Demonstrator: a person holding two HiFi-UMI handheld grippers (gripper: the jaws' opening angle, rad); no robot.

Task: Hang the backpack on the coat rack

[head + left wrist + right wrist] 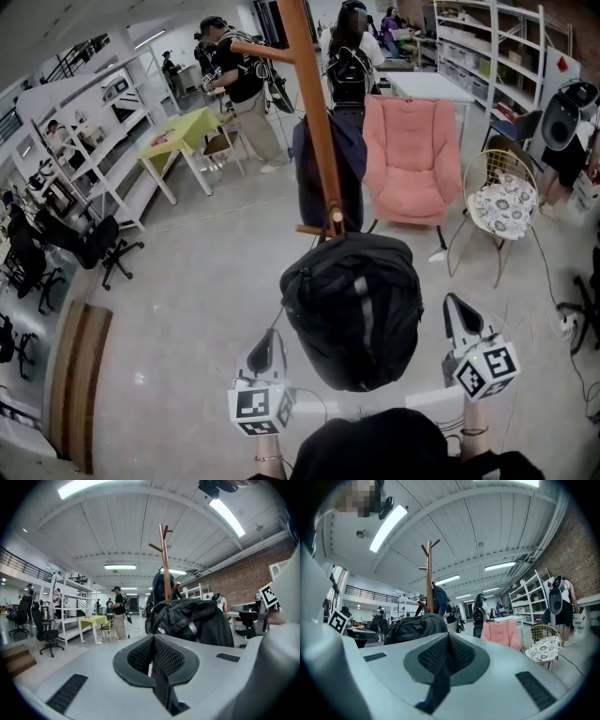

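The backpack (352,309) hangs low on the rack (314,122). The left tool (267,344) and right tool (457,307) flank it without touching, each with jaws pressed together, empty.

The black backpack (354,309) hangs on the wooden coat rack (314,112), between left gripper (269,341) and right gripper (456,309).

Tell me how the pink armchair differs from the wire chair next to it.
The pink armchair is padded all over; the wire chair is an open gold frame with a floral cushion. The pink armchair looks broader and taller-backed than the wire chair. Both are unoccupied and face this way.
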